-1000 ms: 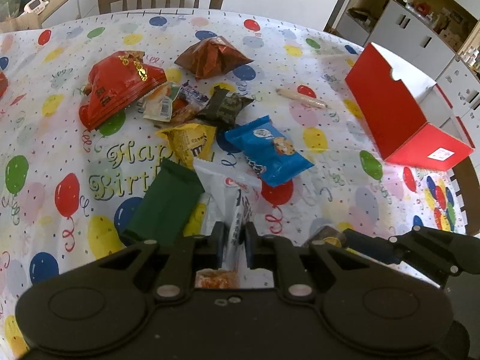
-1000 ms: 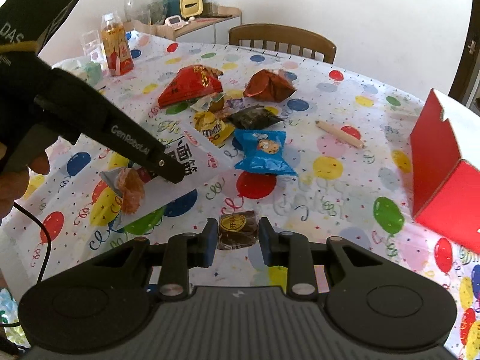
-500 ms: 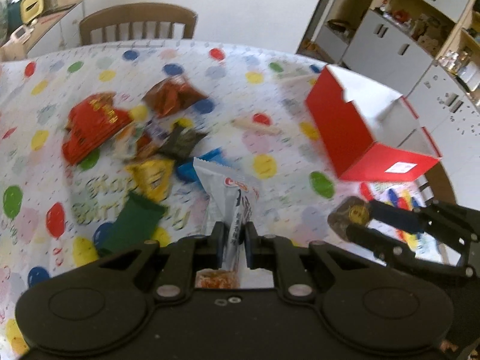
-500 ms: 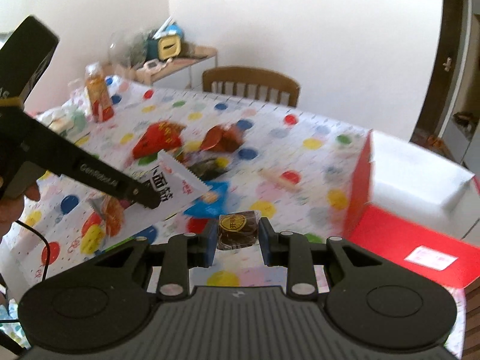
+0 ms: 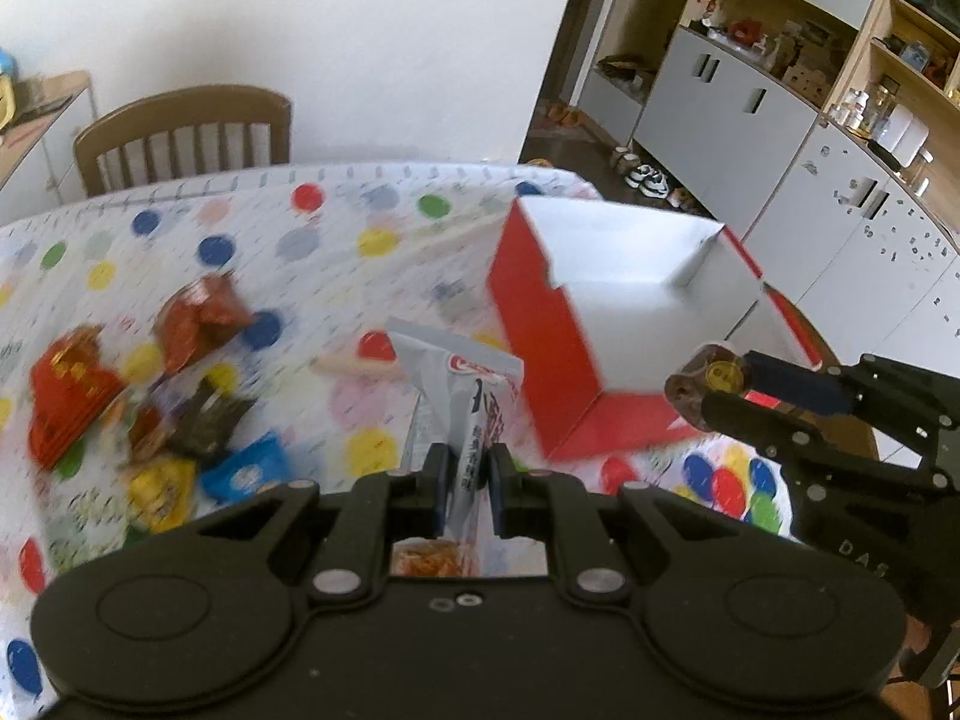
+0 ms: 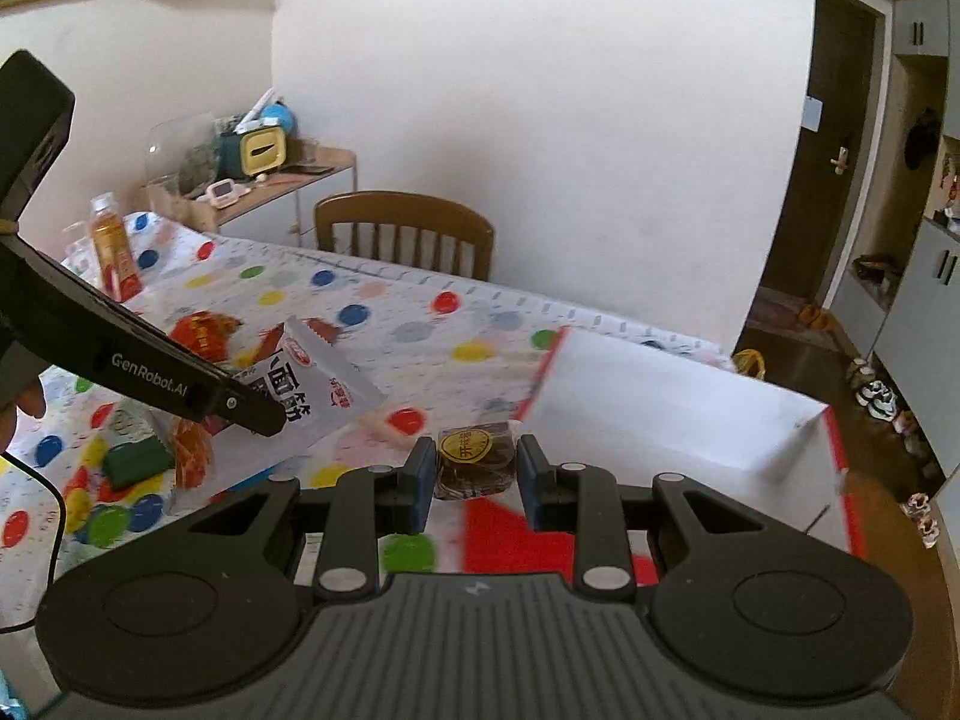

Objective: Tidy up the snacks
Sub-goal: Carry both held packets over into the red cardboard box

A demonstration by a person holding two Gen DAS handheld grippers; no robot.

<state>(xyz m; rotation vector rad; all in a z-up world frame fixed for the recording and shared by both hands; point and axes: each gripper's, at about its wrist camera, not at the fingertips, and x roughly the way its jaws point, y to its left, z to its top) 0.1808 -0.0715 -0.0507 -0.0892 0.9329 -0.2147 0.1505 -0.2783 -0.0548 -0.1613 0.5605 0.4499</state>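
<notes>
Snacks ride in both claws: the left gripper is pressed tight on the thin lower part of a white snack packet, which sticks up and forward past its tips, while the right gripper pinches a small brown wrapped cake squarely between its pads. Ahead of both claws, slightly right, stands the open red box, mouth facing them, likely so each load can drop straight in. Left of the left claw, the remaining snack pile lies on the balloon tablecloth.
</notes>
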